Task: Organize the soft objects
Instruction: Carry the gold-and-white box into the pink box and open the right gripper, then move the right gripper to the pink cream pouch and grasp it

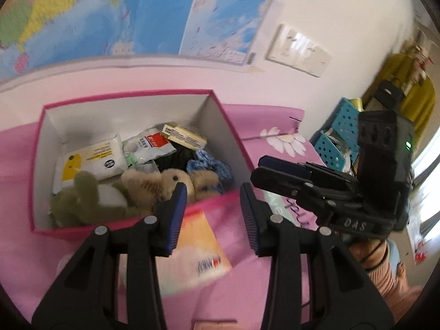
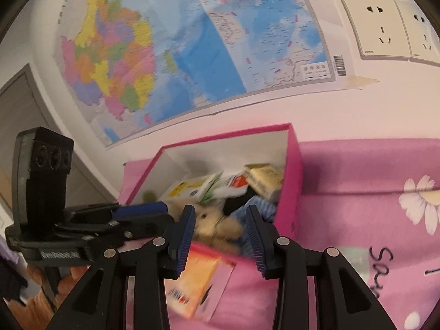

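A pink box (image 1: 82, 101) with white inner walls stands on the pink bed. It holds a tan teddy bear (image 1: 165, 181), a green plush (image 1: 79, 200), blue checked cloth (image 1: 211, 165), wipe packs (image 1: 96, 156) and a yellow packet (image 1: 184, 134). An orange-and-white tissue pack (image 1: 198, 244) lies on the bed in front of the box. My left gripper (image 1: 211, 217) is open and empty above it. My right gripper (image 2: 220, 236) is open and empty over the box's near edge (image 2: 291, 192), above the teddy bear (image 2: 217, 222) and the tissue pack (image 2: 198, 283). Each gripper shows in the other's view, the right (image 1: 277, 170) and the left (image 2: 148, 211).
The pink flowered bedsheet (image 2: 371, 192) spreads to the right. A wall map (image 2: 192, 41) and power sockets (image 2: 385, 27) are behind the box. Blue perforated baskets (image 1: 338, 134) stand at the far right beside the bed, with a yellow-green chair (image 1: 412, 90) beyond.
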The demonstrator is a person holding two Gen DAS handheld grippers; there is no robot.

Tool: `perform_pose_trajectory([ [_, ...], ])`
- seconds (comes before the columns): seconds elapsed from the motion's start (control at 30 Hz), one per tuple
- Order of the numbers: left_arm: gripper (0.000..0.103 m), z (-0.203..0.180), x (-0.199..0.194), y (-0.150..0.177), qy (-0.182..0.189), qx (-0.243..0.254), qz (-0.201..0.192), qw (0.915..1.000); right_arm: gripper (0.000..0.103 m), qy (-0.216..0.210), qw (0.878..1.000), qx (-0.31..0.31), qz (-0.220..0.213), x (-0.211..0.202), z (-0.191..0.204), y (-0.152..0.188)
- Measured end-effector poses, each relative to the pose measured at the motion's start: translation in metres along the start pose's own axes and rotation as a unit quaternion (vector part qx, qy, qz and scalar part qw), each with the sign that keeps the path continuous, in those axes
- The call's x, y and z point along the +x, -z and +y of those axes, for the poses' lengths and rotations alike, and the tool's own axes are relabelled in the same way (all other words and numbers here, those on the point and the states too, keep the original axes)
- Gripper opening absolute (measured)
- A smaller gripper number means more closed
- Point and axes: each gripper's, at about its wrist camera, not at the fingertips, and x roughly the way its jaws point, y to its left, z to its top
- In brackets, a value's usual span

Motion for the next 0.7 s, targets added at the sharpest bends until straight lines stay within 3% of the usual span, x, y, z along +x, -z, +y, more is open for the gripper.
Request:
perform_pose_trajectory([
  [0.27, 0.046, -0.018, -0.051, 0.059, 0.024, 0.052, -0.016, 0.9982, 0.045, -0.074, 0.996, -0.03, 0.033, -0.034, 0.034, 0.044],
  [0.4, 0.046, -0.012, -0.049, 0.093, 0.017, 0.053, 0.012, 0.9984, 0.045, -0.099, 0.991, -0.033, 0.083, -0.032, 0.046, 0.083],
  [0.7, 0.046, 0.015, -0.03, 0.153, -0.008, 0.008, 0.073, 0.9973, 0.045, -0.107, 0.977, 0.015, 0.181, -0.012, 0.053, 0.17],
])
